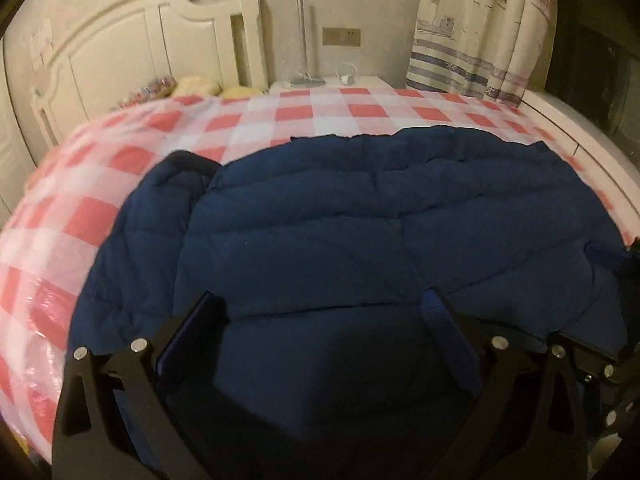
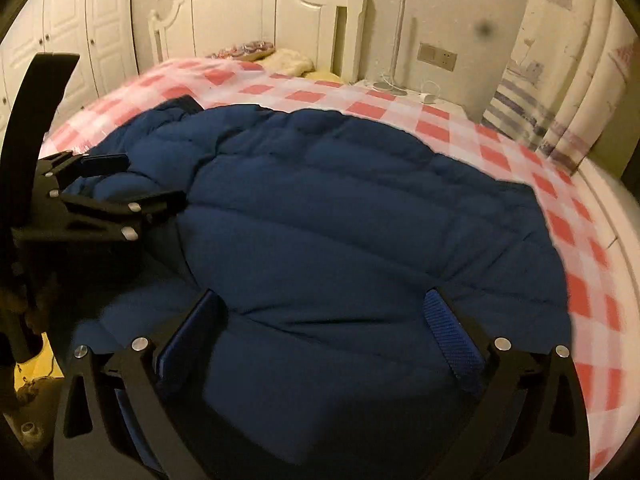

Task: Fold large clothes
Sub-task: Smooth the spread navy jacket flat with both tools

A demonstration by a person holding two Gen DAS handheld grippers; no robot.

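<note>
Lying spread across a bed covered by a red-and-white checked sheet point(image 1: 280, 116), a dark blue padded jacket point(image 1: 380, 216) filled most of the left wrist view. One sleeve point(image 1: 160, 216) lay along the jacket's left side, ending in a dark cuff point(image 1: 192, 162) near the checks. The left gripper point(image 1: 326, 308) hung over the near part of the jacket with its two blue-padded fingers point(image 1: 436, 312) spread wide and nothing between them. At the right edge, part of the right gripper point(image 1: 612, 264) showed above the jacket, too cut off there to judge. Behind the bed stood a white headboard point(image 1: 132, 40), a nightstand point(image 1: 332, 82) with a lamp base, a wall switch plate point(image 1: 341, 37) and a patterned curtain point(image 1: 476, 28).

From the right wrist view, the jacket point(image 2: 340, 208) again covered the middle of the checked sheet point(image 2: 520, 160), its quilted panels puffed and creased. The right gripper point(image 2: 326, 308) was held over the jacket's near edge, fingers point(image 2: 448, 328) wide apart and holding nothing. On the left, the left gripper point(image 2: 128, 180) appeared from the side, low over the sleeve area point(image 2: 132, 140); whether it touched the fabric could not be told. The headboard point(image 2: 248, 12) and a white wardrobe point(image 2: 80, 28) stood beyond, with the curtain point(image 2: 560, 80) at right.
</note>
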